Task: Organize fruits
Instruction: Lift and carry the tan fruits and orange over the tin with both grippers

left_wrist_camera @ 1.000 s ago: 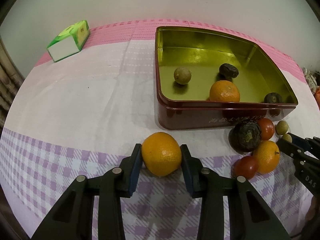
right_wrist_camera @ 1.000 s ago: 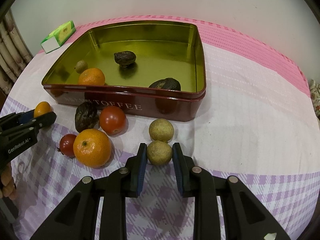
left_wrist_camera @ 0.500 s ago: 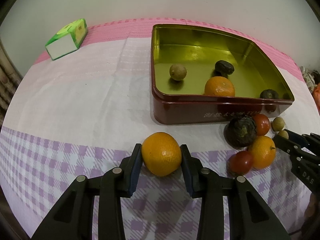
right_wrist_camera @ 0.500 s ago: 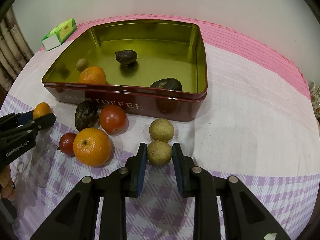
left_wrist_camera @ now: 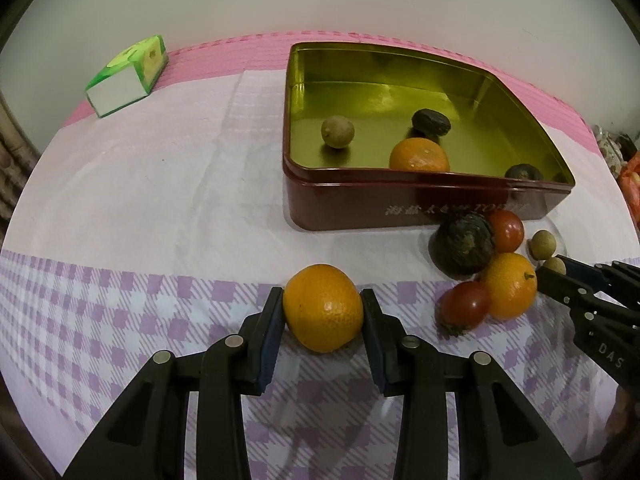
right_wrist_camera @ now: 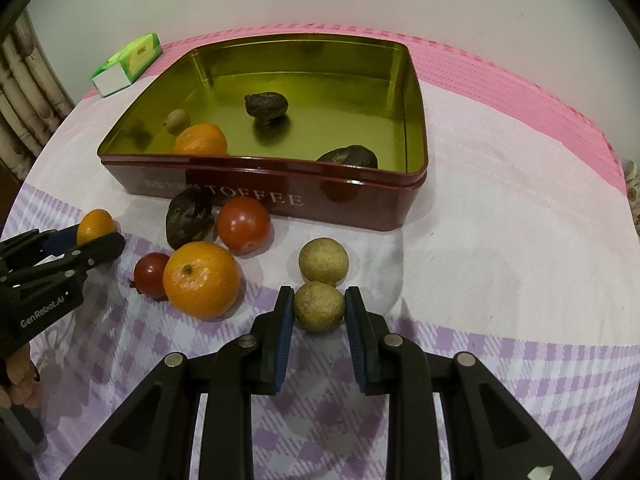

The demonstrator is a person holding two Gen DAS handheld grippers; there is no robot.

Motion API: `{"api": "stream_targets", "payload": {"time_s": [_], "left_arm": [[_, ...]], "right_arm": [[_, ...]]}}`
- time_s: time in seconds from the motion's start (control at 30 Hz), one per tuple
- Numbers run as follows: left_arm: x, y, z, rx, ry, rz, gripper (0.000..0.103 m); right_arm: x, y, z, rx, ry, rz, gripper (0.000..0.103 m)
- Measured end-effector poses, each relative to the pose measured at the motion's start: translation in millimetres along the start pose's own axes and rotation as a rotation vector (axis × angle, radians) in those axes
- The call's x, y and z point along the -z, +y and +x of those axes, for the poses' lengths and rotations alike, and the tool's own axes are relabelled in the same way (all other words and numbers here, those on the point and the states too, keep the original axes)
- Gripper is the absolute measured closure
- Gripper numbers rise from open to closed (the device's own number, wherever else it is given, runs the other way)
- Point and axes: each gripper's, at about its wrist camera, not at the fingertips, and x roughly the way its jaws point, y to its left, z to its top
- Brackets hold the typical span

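Dim warm light, fisheye-bent edges

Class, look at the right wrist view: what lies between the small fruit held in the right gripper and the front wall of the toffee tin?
One more round yellow-green fruit, touching the held fruit; beyond it, bare white cloth up to the tin.

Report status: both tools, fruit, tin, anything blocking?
Left tool shut on orange. Right tool shut on small tan fruit. Tin holds four fruits; five still loose on cloth. Path to tin clear.
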Motion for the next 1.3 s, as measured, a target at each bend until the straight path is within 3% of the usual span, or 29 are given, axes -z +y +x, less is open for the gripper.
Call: {"api": "stream_targets", "payload": {"time_s": [0.37, 0.63, 1.0, 1.3], "left_arm": [[4, -7, -12, 0.017, -0.018, 0.005, 0.065], [-9, -5, -29, 0.029, -0.071, -0.006, 0.065], [-57, -4, -45, 0.038, -0.142, -0.016, 0.065], [-80, -11, -16, 0.037, -0.094, 0.027, 0.065]], "right_arm": [[8, 1, -11, -0.022, 0.005, 0.012, 0.079], [2, 6, -35, -0.033, -0.039, -0.004, 0.079], [-41, 4, -59, -0.061, -0.110, -0.033, 0.079], [-77, 10, -32, -0.061, -0.085, -0.075, 0.079]]}}
